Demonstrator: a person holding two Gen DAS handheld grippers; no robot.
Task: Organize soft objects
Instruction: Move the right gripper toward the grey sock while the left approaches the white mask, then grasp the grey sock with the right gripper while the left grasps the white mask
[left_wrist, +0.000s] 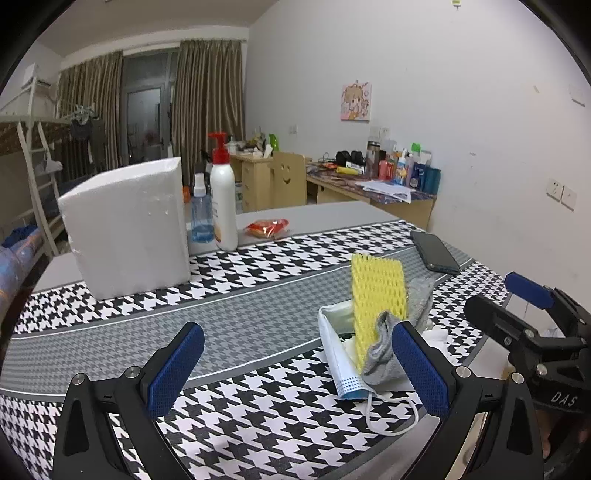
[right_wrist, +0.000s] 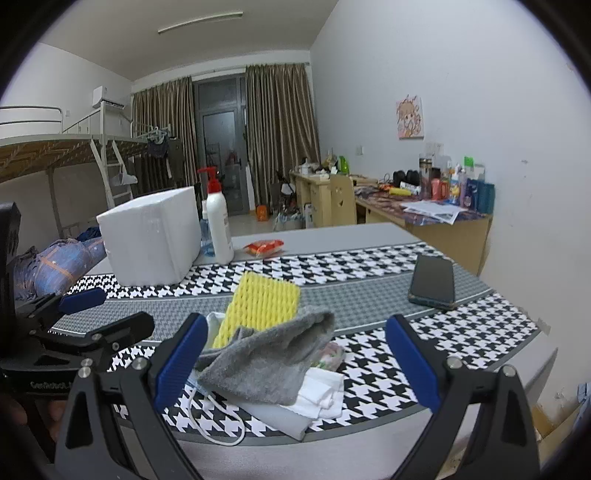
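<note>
Hovering wide open over the near table edge — right gripper (right_wrist: 295, 360) framing the grey sock (right_wrist: 269, 362) atop the pile, dead ahead, long axis crosswise; left gripper (left_wrist: 295, 369) also spread, empty, sitting left of the yellow foam net (left_wrist: 376, 295) — nearer: right
</note>
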